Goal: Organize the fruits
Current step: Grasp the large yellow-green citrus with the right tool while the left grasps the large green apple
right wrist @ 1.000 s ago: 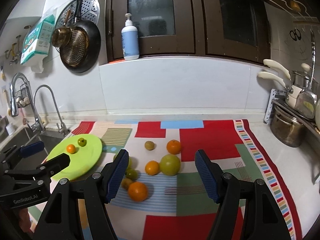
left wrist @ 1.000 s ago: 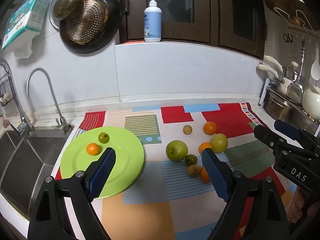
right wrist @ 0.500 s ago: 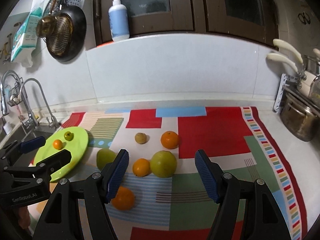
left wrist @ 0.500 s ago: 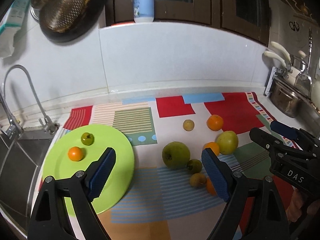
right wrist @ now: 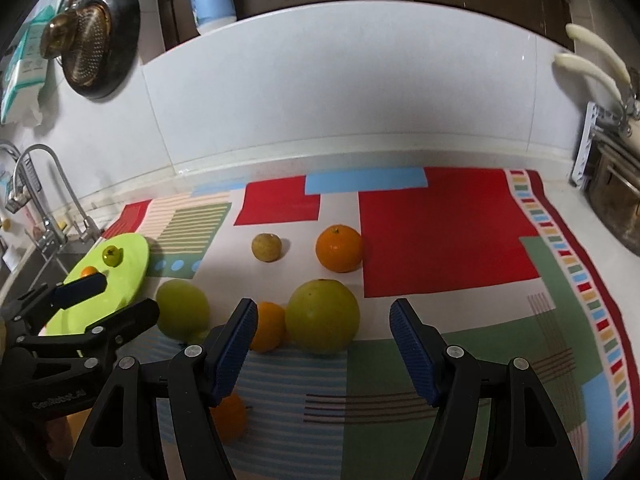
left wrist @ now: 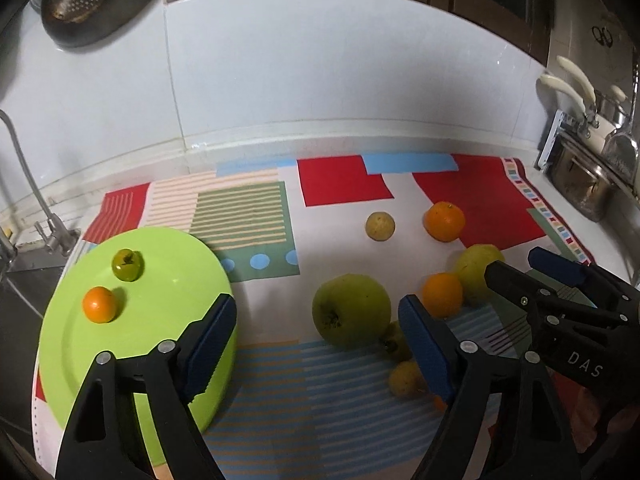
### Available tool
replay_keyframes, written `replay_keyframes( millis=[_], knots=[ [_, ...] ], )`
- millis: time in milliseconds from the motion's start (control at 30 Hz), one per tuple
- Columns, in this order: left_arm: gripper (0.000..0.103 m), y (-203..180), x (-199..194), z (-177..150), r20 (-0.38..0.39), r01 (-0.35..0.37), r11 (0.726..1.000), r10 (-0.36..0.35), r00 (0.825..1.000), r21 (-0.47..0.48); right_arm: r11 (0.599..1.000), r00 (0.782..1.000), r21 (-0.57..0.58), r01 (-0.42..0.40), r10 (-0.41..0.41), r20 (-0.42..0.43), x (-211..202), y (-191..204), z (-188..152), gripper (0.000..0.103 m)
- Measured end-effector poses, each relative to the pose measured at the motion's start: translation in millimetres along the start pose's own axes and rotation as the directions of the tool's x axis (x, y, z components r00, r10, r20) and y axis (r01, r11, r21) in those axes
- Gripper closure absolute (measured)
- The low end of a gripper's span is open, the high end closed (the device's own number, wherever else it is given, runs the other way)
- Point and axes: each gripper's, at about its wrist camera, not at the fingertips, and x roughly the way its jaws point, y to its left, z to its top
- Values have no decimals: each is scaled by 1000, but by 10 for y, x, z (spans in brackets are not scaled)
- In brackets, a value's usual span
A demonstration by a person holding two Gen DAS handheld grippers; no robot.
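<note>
A lime green plate [left wrist: 168, 280] lies at the left of the patchwork mat and holds a small orange [left wrist: 99, 304] and a small green fruit [left wrist: 127, 265]. Loose fruit lies mid-mat: a big green apple [left wrist: 351, 309], a yellow-green apple [right wrist: 322, 315], oranges [right wrist: 339, 248] [right wrist: 267, 331] [right wrist: 228, 420], a small brownish fruit [right wrist: 266, 246]. My left gripper [left wrist: 318, 344] is open, just in front of the big green apple. My right gripper [right wrist: 323, 348] is open, just in front of the yellow-green apple.
A sink with a tap [left wrist: 40, 216] lies left of the plate. Pots and a utensil rack [left wrist: 580, 184] stand at the right end of the counter. A tiled wall [left wrist: 320, 80] backs the mat. A hanging pan [right wrist: 96, 48] is upper left.
Both grippers have moved forward and down towards the fruit. The fruit looks larger and nearer. Both stay open and empty.
</note>
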Motion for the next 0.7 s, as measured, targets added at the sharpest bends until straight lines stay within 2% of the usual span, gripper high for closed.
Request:
replay_keyframes(
  millis=[233,400,600,700],
  knots=[
    [33,-9,173,17,-31,35,999,-35,999,-8,1000,1000,20,-4,5,-17,155,-25,3,34],
    [36,-37,239,23,-42,62,998,-62,997,-5,1000,1000,26,-9,9,-22,234,-26,2,35],
    [45,-119,321,19,-64,75,997,-74,995,22,998,998,48,-31,34,-45,336,-55,13,43],
    [50,-130,368,19,-78,79,997,-78,994,20,996,997,79,-49,54,-59,372,-95,13,44]
  ],
)
